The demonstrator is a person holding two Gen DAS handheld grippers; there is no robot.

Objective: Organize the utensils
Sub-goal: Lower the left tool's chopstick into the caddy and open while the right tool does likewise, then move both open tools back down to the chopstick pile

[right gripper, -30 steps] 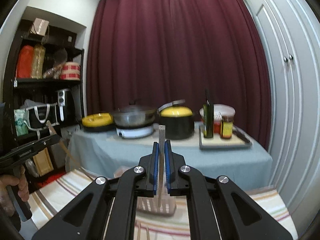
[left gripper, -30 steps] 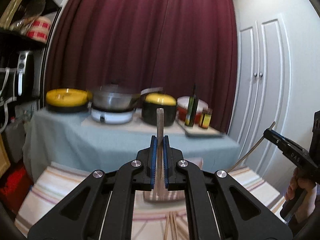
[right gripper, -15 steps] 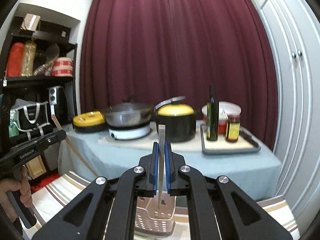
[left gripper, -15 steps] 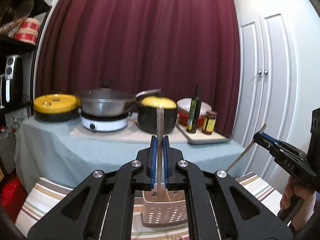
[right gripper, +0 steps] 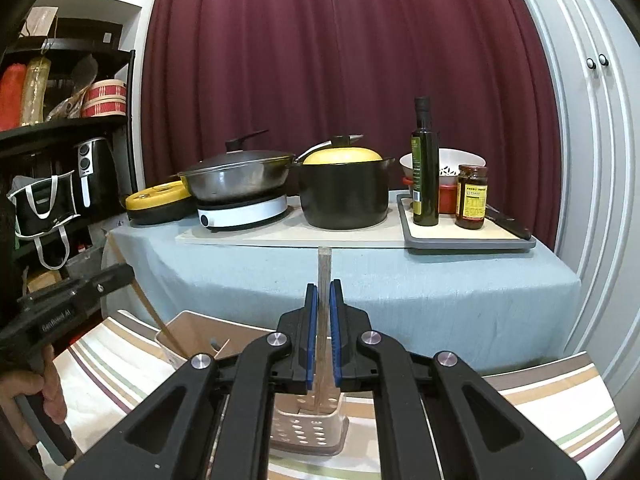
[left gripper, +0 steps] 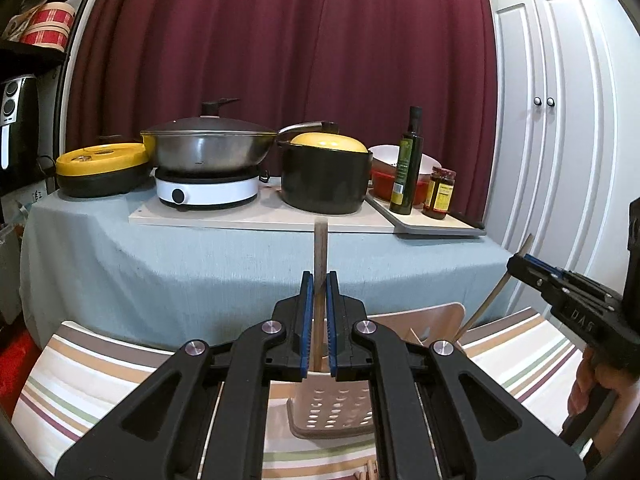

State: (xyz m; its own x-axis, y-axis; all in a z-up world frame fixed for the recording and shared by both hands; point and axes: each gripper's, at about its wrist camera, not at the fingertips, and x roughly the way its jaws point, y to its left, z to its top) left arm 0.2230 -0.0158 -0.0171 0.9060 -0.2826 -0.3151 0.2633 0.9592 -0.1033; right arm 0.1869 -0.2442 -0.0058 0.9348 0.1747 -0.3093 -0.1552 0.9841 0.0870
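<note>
Each gripper clamps one wooden chopstick, both held upright over the perforated utensil basket (left gripper: 332, 408) on the striped cloth (left gripper: 100, 376).

Left gripper (left gripper: 319, 322): blue pads closed on the left chopstick (left gripper: 320, 248), its lower end sitting at the basket's rim at 6 o'clock in the left wrist view. Right gripper (right gripper: 322, 332): pads closed on the right chopstick (right gripper: 323, 272), its tip down inside the basket opening, as far as that view shows. In the left wrist view, the right tool sits at 3 o'clock with its stick slanting towards the basket.

More chopstick ends lie on the cloth at 6 o'clock, so the task looks only partly done.

Risks:
- The sticks converge on one basket. The tools or sticks could clash and twist a stick in its pads.
- The left tip appears near the rim. Releasing there could bounce it outside.
- The basket looks light. A sideways push from a stick could tip or slide it.
- Background pots (left gripper: 324, 176) and bottle (left gripper: 406, 164) at 12 o'clock are well apart and pose no hazard.
</note>
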